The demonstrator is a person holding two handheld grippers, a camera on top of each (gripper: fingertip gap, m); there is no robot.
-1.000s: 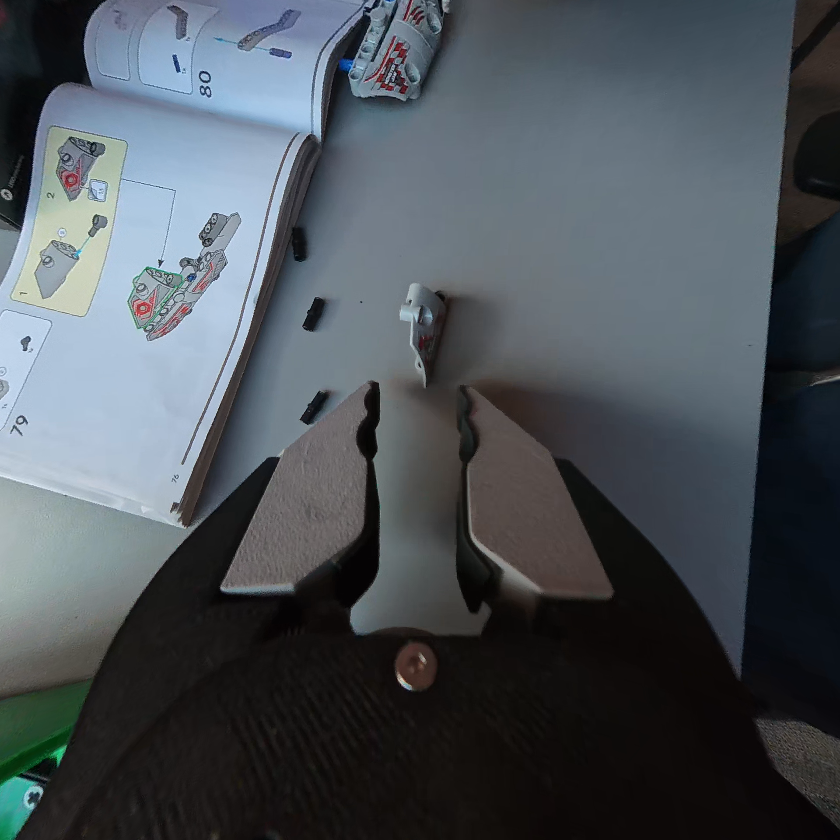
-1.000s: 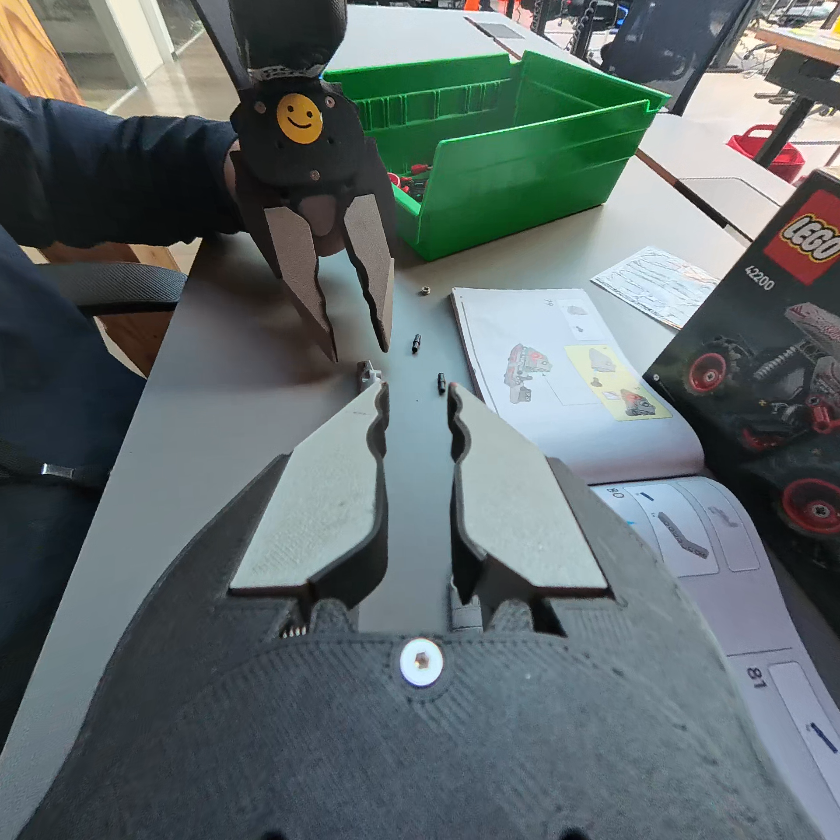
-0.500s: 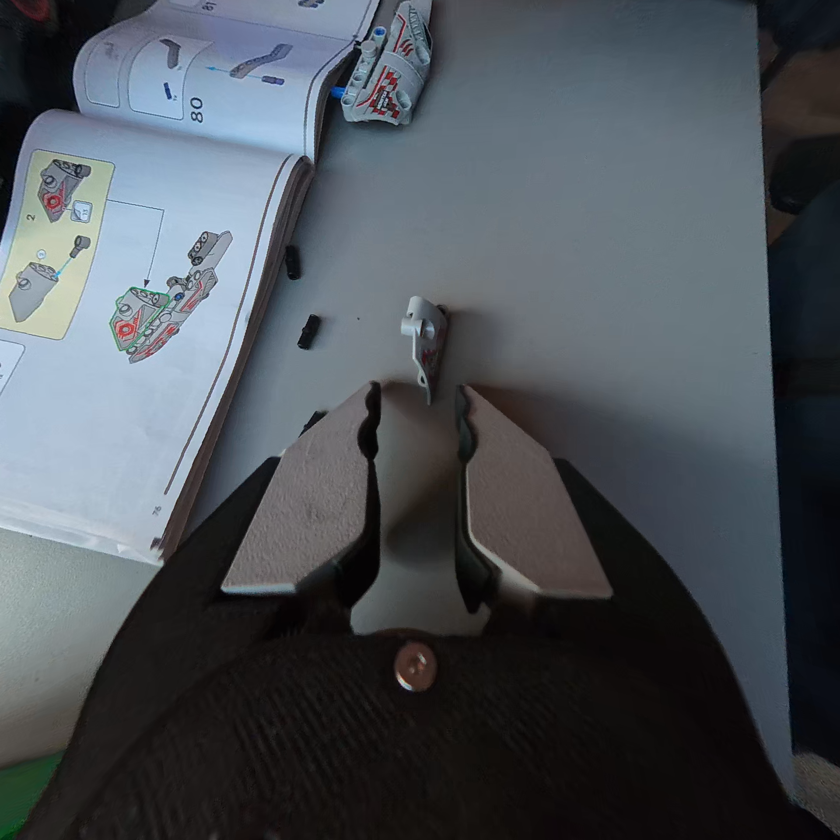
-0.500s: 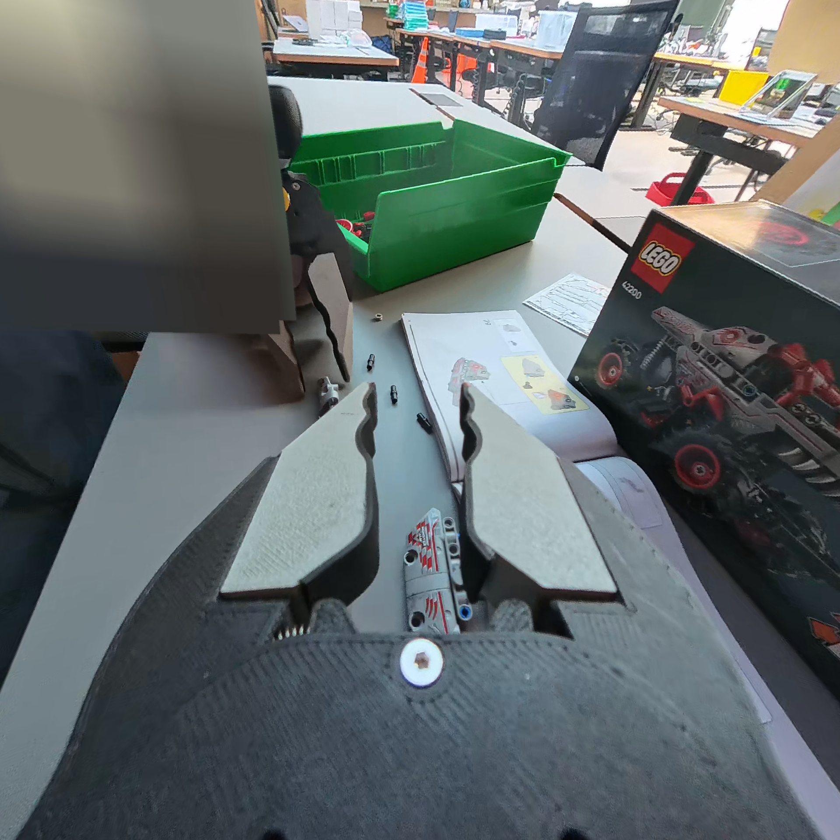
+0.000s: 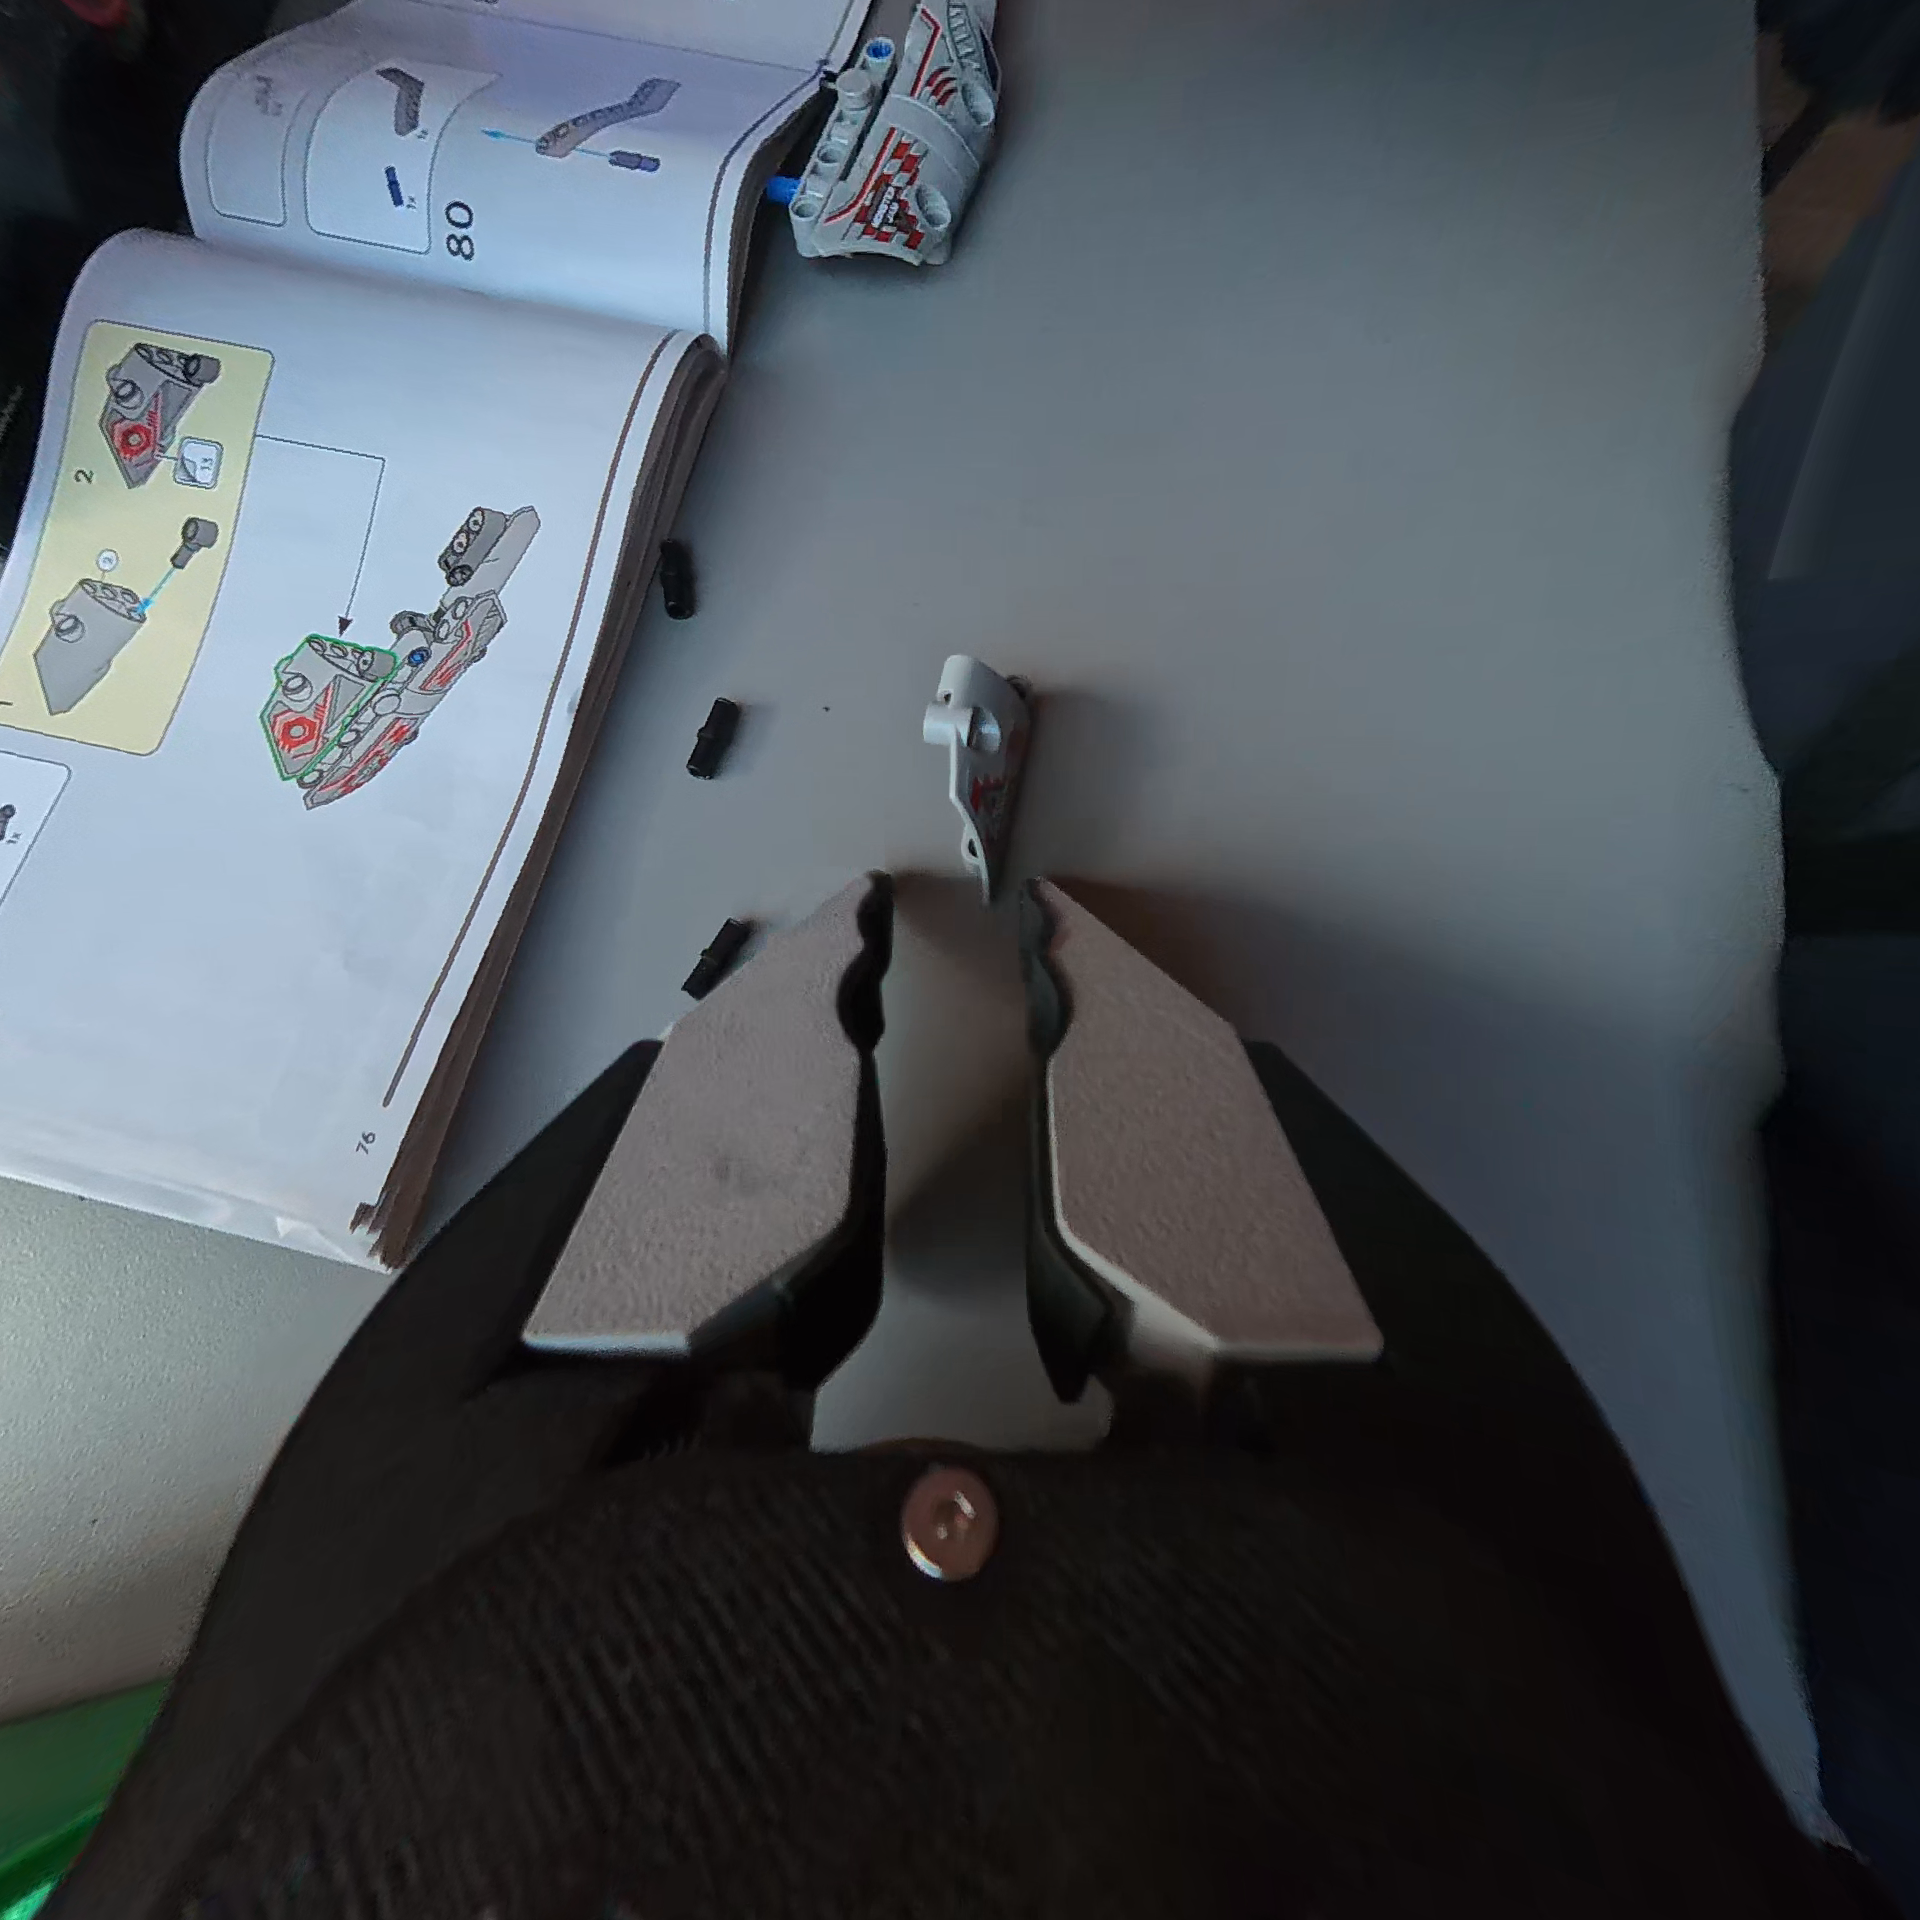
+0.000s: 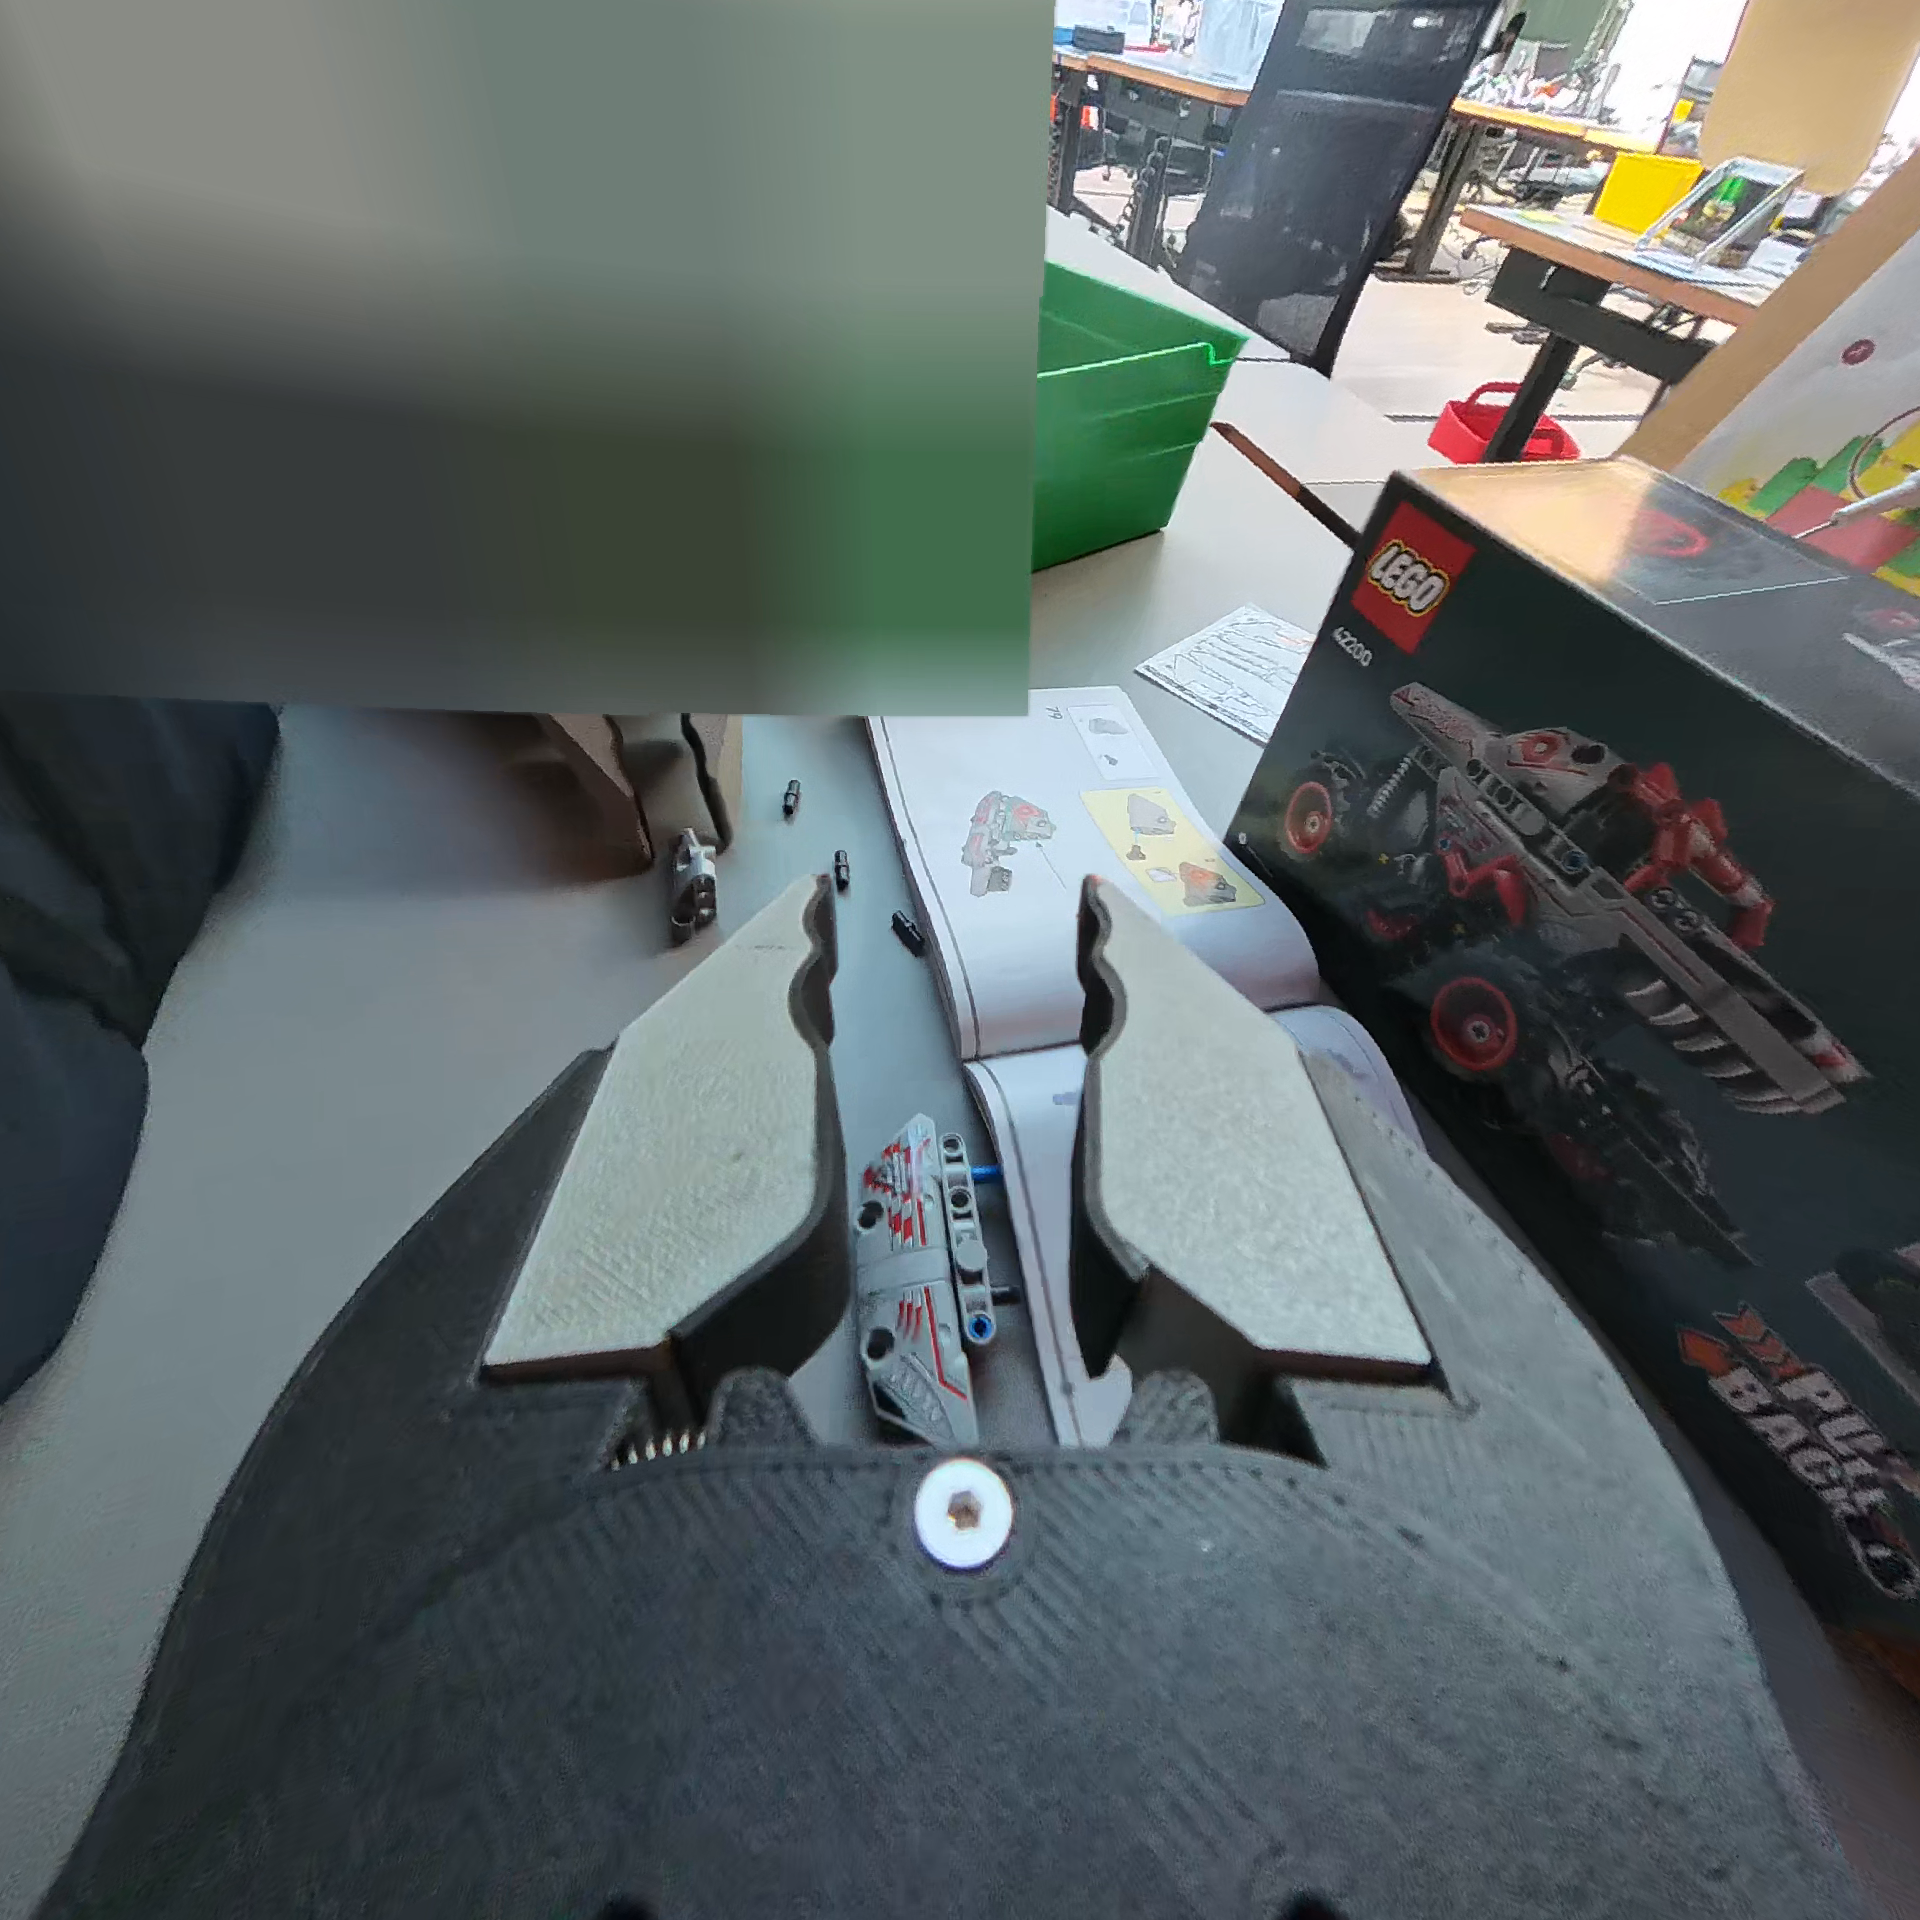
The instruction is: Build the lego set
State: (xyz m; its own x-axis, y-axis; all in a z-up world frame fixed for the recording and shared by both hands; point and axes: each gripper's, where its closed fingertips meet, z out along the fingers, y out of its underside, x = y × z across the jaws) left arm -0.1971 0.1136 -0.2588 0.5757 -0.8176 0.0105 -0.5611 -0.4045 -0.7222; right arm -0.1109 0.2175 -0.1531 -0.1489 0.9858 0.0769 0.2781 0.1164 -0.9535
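Right gripper (image 6: 956,914) opened wider | left gripper (image 5: 956,894) narrow, empty | grey-red panel (image 5: 982,769) seemingly on edge

You are working at a grey table (image 5: 1351,436). Behind you, a black mesh chair (image 6: 1320,177) is standing before wooden-topped desks (image 6: 1621,260), and daylight is flooding the pale floor (image 6: 1403,343).

Black office chair (image 6: 1320,156) — red basket (image 6: 1501,424) — beyond the table.
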